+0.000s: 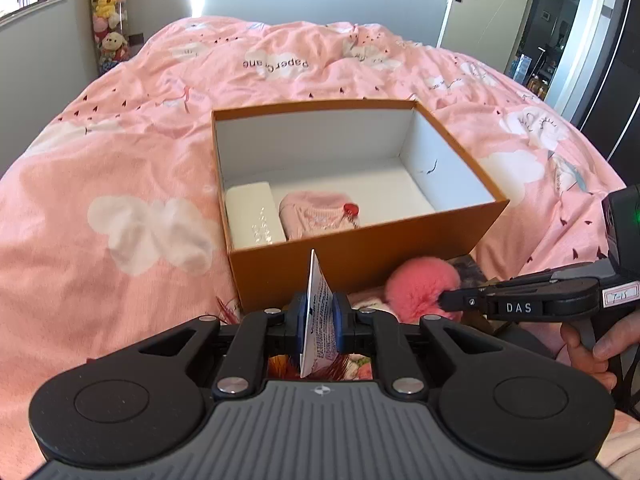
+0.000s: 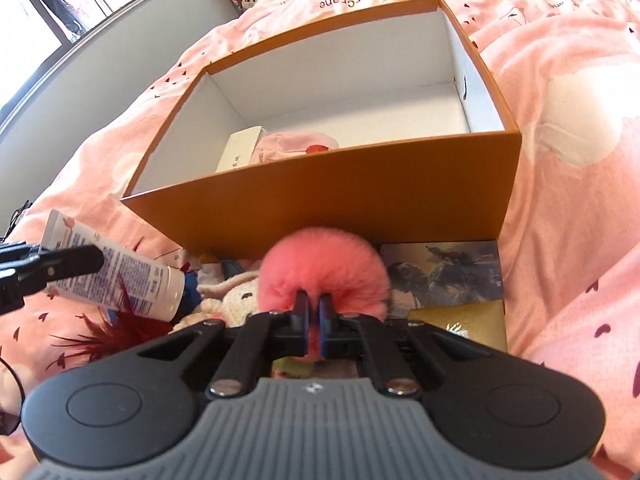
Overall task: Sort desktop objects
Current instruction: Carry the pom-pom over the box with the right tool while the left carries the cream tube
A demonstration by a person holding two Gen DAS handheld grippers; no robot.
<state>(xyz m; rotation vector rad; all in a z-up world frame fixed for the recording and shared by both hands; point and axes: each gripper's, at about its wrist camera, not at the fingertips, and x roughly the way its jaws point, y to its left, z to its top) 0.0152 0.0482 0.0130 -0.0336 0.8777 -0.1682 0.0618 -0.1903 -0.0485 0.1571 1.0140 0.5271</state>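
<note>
Read "PaperCrane", upside down, on the pink bedcover (image 1: 132, 128). Read "DAS" on the right gripper (image 1: 442, 300). Saw tiny print on the white tube (image 2: 132, 276), maybe too small to read.

My left wrist camera sits just behind the left gripper (image 1: 318, 320) and looks down and forward across the pink bed cover (image 1: 120, 160). The orange box (image 1: 360, 256) is near, at 12 o'clock. My right wrist camera sits behind the right gripper (image 2: 314, 312), closer to the box. Both views share the box, the fluffy pink ball (image 2: 324, 268) and the white tube (image 2: 120, 276).
</note>
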